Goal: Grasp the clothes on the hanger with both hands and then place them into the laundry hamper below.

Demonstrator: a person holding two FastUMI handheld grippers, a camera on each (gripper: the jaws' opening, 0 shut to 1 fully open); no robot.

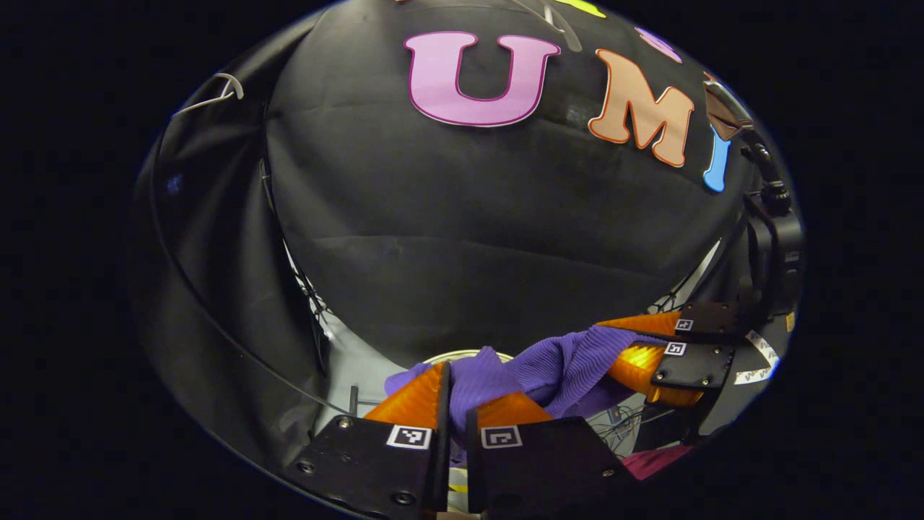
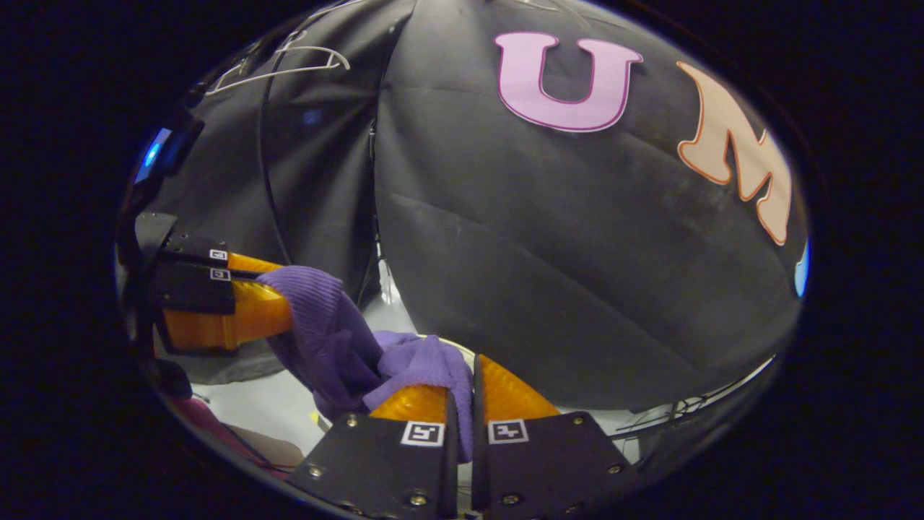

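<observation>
The black cloth wall (image 1: 462, 238) took up most of the left gripper view, from 9 o'clock round to 3 o'clock, and in the right gripper view it (image 2: 577, 274) spread the same way. Thin white hangers showed against it: one at about 10 o'clock in the left gripper view (image 1: 216, 90) and one at about 11 o'clock in the right gripper view (image 2: 289, 61).

The purple garment (image 1: 534, 372) hung bunched and stretched between the two hand-held grippers, off the hanger. In the left gripper view it ran from 6 o'clock toward 4 o'clock; in the right gripper view it (image 2: 339, 339) ran from 6 o'clock out to 9 o'clock.

The left hand-held gripper (image 1: 456, 404) sat at 6 o'clock in its own view, its orange fingers drawn close together and pinching a fold of the garment that rose up between them. In the right gripper view it (image 2: 278, 292) appeared at 9 o'clock, the cloth wrapped over its fingertips.

The right hand-held gripper (image 2: 462, 397) likewise pinched the garment at 6 o'clock in its own view, cloth draped over its left finger and down into the narrow gap. In the left gripper view it (image 1: 617, 339) stood at 4 o'clock, clamped on the garment's far end.

A patch of dark red fabric (image 1: 653, 462) lay low at 5 o'clock in the left gripper view.
</observation>
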